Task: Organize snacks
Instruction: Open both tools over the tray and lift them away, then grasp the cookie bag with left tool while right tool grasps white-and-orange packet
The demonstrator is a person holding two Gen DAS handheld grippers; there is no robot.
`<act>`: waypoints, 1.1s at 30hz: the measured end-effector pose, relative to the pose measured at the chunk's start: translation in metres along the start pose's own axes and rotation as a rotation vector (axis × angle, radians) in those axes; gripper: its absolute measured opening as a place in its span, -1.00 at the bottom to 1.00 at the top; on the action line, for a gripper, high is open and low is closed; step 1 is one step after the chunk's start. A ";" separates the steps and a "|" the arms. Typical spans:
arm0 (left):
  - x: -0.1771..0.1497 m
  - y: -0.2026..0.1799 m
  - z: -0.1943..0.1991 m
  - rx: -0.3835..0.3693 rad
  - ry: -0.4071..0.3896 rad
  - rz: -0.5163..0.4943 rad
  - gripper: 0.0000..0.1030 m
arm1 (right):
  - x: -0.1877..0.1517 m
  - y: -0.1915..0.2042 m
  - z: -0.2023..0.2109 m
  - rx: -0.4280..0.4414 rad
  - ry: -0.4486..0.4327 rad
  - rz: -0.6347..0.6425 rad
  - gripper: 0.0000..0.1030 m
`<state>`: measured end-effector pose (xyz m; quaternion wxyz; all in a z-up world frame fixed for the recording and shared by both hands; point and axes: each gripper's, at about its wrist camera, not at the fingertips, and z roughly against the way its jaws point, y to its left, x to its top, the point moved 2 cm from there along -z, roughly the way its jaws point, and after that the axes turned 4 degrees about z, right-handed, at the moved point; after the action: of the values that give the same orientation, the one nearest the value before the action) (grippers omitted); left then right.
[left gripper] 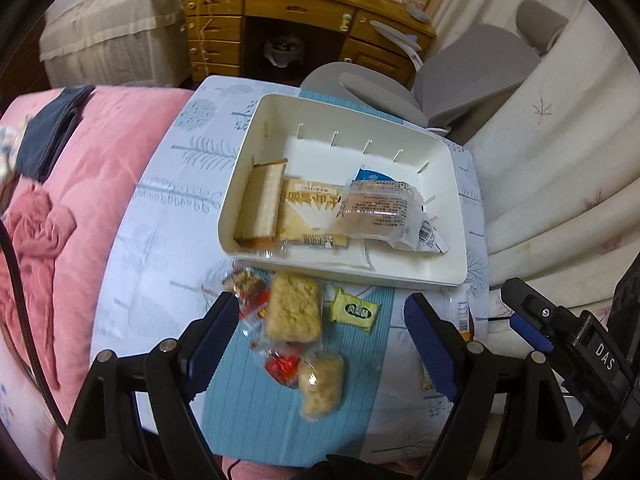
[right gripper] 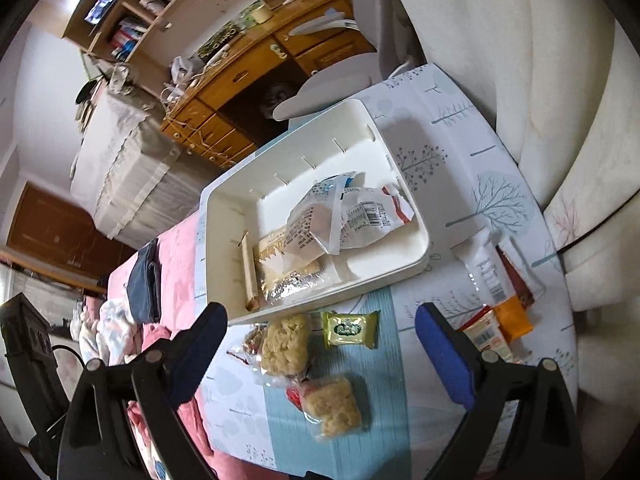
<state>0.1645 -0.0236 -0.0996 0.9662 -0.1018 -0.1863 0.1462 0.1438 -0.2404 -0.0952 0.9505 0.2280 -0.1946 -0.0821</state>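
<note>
Lettering on my other tool: "DAS", white on the black body of the right gripper (left gripper: 532,330), right of the white bin (left gripper: 436,276).
Biscuit pack (left gripper: 310,204), inside the white bin: large printed characters, upside down to me, not legible.
Clear-wrapped pack (right gripper: 372,216), inside the white bin: barcode, digits unreadable.
Green sachet (left gripper: 356,311), just before the white bin: dark oval logo, illegible.

Tree-print tablecloth (left gripper: 168,184) under white bin (left gripper: 440,272), loose snack packets (left gripper: 294,312).
</note>
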 end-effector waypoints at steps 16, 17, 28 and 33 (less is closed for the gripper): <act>-0.079 0.002 -0.006 0.059 0.016 0.164 0.63 | -0.018 -0.070 0.005 -0.019 0.085 0.042 0.86; -0.083 0.002 -0.007 0.061 0.023 0.175 0.63 | -0.018 -0.076 0.005 -0.022 0.090 0.036 0.86; -0.097 0.010 -0.045 0.149 0.137 0.241 0.63 | -0.023 -0.111 -0.023 -0.061 0.191 0.017 0.86; -0.103 0.010 -0.074 0.195 0.227 0.235 0.63 | -0.029 -0.127 -0.042 -0.125 0.272 -0.009 0.86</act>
<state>0.0997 -0.0573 -0.2034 0.9626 -0.0447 -0.0480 0.2629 0.1264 -0.3288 -0.1988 0.9800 0.1783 -0.0575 -0.0669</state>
